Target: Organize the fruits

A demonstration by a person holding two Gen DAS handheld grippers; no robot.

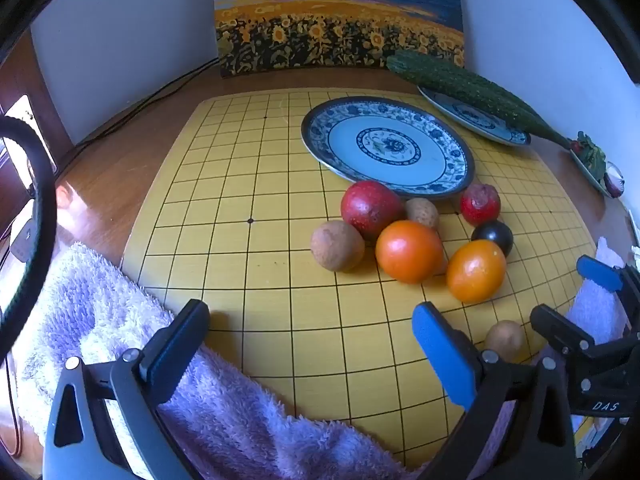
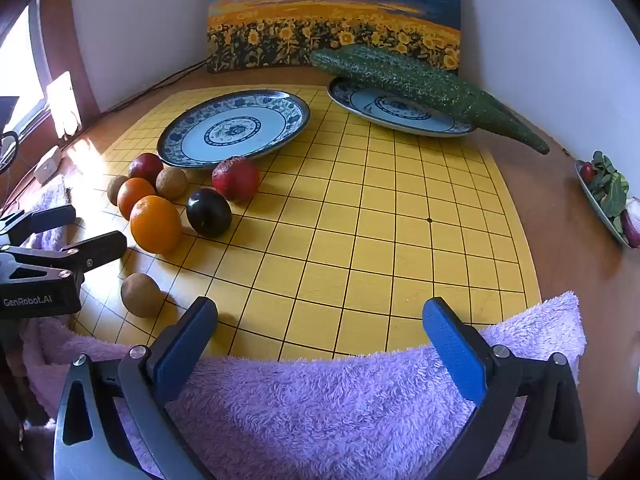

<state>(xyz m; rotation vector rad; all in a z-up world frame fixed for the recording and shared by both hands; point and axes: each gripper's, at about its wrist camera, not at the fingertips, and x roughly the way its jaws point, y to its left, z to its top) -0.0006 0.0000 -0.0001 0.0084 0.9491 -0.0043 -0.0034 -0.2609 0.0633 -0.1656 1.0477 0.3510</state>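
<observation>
The fruits lay in a loose cluster on the yellow gridded Go board (image 2: 360, 240), just in front of the empty blue-and-white patterned porcelain plate (image 2: 234, 128): a large dark red round fruit (image 1: 370, 208) touching the plate's near rim, a smaller wrinkled red fruit (image 1: 480, 204) to its right, a small tan round fruit (image 1: 423, 213) between them, a brown kiwi-like fruit (image 1: 337, 245) at the cluster's left, two glossy orange tomatoes or persimmons (image 1: 409, 251) (image 1: 475, 271) nearest the cameras, and a black plum (image 1: 493, 236) behind the right-hand orange one. One more small brown round fruit (image 2: 141, 294) sat apart from the rest, near the board's front edge. A second blue-and-white plate (image 2: 400, 114) stood at the board's far right corner, carrying a long green bumpy cucumber (image 2: 420, 84) that overhung its rim. A sunflower-field painting (image 2: 332, 16) leaned against the white wall at the back of the wooden bench (image 1: 116, 168), and a small dish of salad greens (image 2: 608, 196) rested by the bench's right edge. A fluffy lilac towel (image 2: 320, 400) draped over the board's front edge. The left claw (image 1: 312, 344) hung spread wide above the towel and board, pinching nothing; the right claw (image 2: 320, 340) was likewise spread wide and held nothing.
</observation>
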